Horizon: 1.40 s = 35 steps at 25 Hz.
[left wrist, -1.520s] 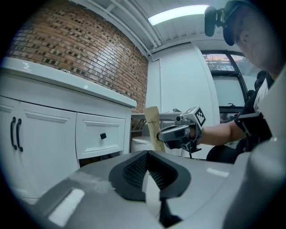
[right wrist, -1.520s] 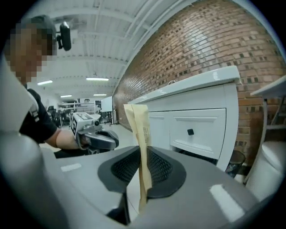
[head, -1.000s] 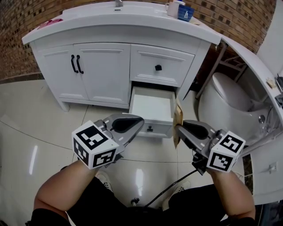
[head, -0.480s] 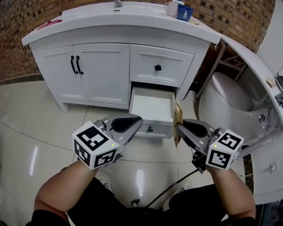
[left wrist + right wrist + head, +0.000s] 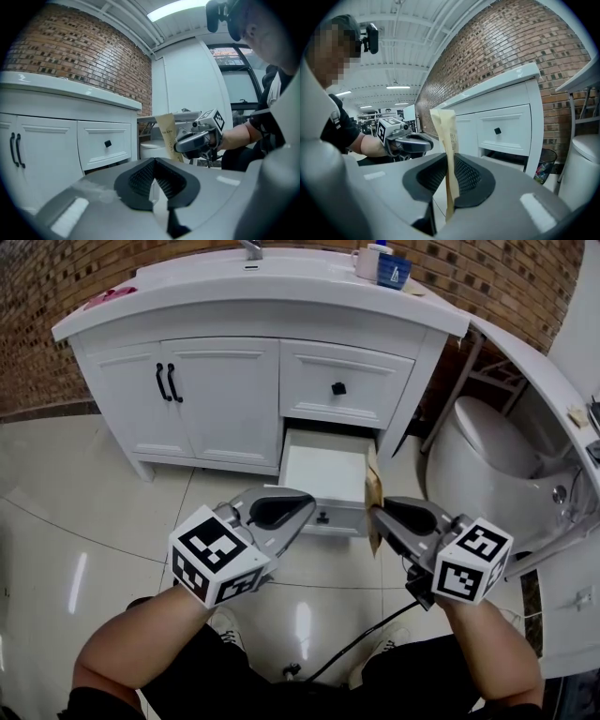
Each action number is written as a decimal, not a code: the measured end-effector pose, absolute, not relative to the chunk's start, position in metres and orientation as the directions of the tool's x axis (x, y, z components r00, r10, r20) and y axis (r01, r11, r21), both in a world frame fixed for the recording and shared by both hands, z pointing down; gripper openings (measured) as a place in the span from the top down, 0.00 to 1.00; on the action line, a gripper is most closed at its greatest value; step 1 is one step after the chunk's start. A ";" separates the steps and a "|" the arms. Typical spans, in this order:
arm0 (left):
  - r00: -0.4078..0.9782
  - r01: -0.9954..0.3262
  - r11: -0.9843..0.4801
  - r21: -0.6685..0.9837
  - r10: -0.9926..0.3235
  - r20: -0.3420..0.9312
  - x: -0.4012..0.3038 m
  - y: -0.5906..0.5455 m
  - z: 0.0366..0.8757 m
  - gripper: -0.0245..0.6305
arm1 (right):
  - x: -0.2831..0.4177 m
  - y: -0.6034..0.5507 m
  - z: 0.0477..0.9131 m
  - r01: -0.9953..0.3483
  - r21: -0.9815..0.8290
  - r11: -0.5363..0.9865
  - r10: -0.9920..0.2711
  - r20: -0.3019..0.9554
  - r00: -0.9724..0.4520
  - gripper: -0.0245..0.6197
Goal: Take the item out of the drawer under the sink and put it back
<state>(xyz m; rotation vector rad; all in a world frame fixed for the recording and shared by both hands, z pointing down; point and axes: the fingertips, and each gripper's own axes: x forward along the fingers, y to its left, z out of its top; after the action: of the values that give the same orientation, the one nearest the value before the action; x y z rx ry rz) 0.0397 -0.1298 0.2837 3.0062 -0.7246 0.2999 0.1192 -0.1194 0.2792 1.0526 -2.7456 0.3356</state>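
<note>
The vanity's lower drawer (image 5: 323, 470) stands pulled out, white and bare inside. My right gripper (image 5: 375, 515) hangs just off its right front corner, shut on a tan paper packet (image 5: 374, 491) that stands upright on edge between the jaws. In the right gripper view the packet (image 5: 446, 131) rises from the pads of the right gripper (image 5: 451, 161). My left gripper (image 5: 292, 510) hovers in front of the drawer's left front corner with its jaws together and nothing in them. From the left gripper (image 5: 153, 161) I see the packet (image 5: 167, 136) and the right gripper (image 5: 180, 146) to the right.
Above the open drawer is a shut drawer (image 5: 339, 387) with a black knob, and double doors (image 5: 187, 399) lie to its left. A toilet (image 5: 478, 456) stands close on the right. Cups (image 5: 384, 263) sit on the counter. A black cable (image 5: 366, 638) trails over the tiled floor.
Both grippers keep their places and the packet stays in the right one. Only the head camera has shifted a little.
</note>
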 end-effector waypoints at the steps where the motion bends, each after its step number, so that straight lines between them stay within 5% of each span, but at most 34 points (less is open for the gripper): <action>1: 0.871 -0.460 -0.888 -0.010 -0.454 0.190 0.039 -0.131 0.279 0.95 | 0.119 -0.119 0.279 -0.674 -0.143 0.724 -0.634 0.248 -0.733 0.88; 15: 0.824 -0.503 -0.857 -0.114 -0.515 0.236 0.023 -0.163 0.287 0.95 | 0.116 -0.148 0.276 -0.690 -0.089 0.719 -0.652 0.256 -0.713 0.88; 21: 0.864 -0.463 -0.885 0.046 -0.438 0.250 0.021 -0.153 0.304 0.95 | 0.112 -0.153 0.282 -0.685 -0.095 0.723 -0.642 0.276 -0.716 0.88; 35: 0.860 -0.479 -0.877 0.030 -0.462 0.216 0.009 -0.160 0.293 0.95 | 0.101 -0.208 0.283 -0.691 0.073 0.719 -0.668 0.346 -0.659 0.88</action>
<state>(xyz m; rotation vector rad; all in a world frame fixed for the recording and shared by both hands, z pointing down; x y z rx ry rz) 0.0090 -0.1597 0.2930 2.9500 -0.7475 0.3106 0.1015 -0.2081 0.2833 1.0562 -2.5767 0.0916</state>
